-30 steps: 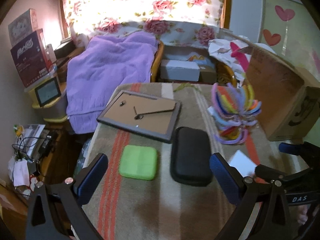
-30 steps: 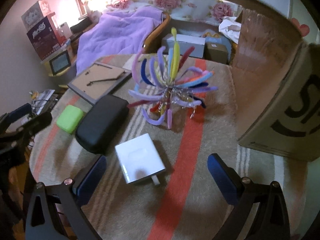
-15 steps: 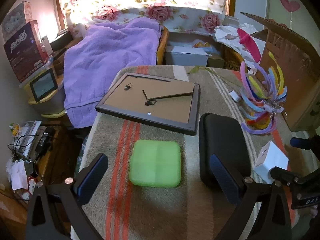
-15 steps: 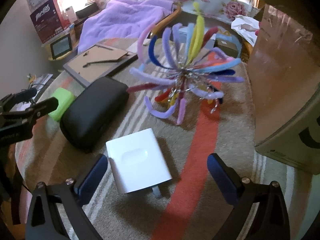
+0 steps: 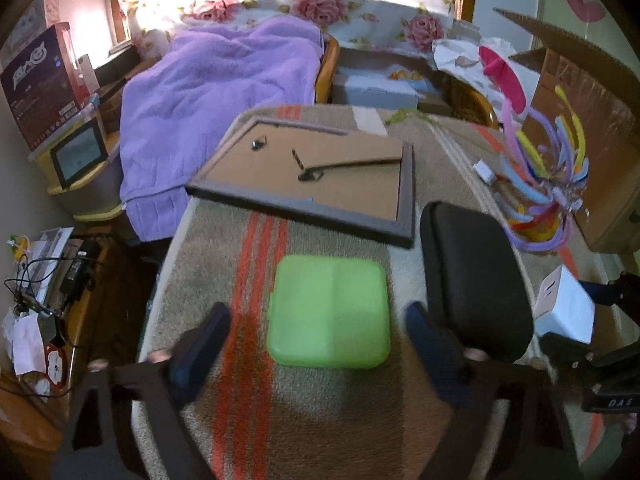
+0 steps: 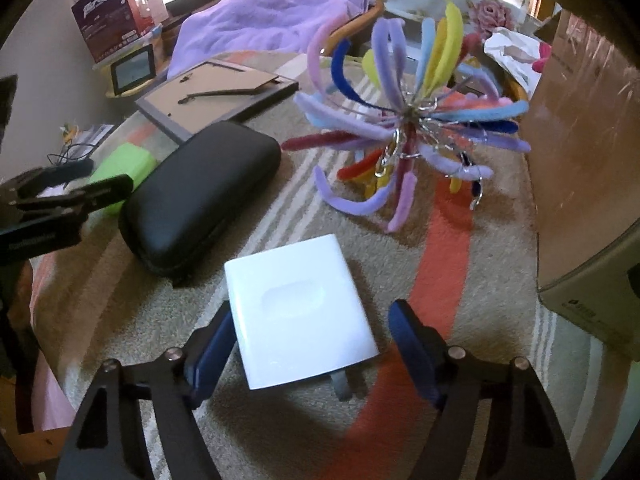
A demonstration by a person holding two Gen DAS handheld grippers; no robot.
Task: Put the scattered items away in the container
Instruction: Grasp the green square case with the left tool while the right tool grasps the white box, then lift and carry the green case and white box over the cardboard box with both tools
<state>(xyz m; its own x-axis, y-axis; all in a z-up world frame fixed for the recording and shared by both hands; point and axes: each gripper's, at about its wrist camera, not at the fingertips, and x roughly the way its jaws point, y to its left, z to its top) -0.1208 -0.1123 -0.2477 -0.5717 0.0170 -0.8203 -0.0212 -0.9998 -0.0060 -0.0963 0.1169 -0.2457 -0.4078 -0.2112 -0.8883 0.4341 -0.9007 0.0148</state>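
Both grippers are low over the striped cloth (image 5: 256,432) now, each lined up on its own target. The left gripper (image 5: 318,340) has the green case (image 5: 328,312) sitting flat between its blue fingers (image 5: 200,344), and its jaws have just been closing in, but there is cloth showing on both sides of the case, so the pads are not pressing on it.

Over to the right gripper (image 6: 310,344): same story. The white charger (image 6: 300,312) lies between its blue fingers (image 6: 412,348), prongs pointing back toward the camera. Its jaws have just been narrowing too. The left pad looks just beside the charger's edge, and the right pad stands clear of it with a gap, so no grip here either.

Between the two targets lies the black case (image 5: 472,280), lengthwise, just beside the green one. Behind them the picture frame (image 5: 312,184) lies face down, its near corner close to the black case. The bundle of colourful fuzzy sticks (image 6: 408,120) stands behind the charger, loops fanning out from a metal centre. The cardboard box (image 6: 584,152), the container, sits at the right edge of the table, well apart from both grippers, beside the fuzzy sticks.
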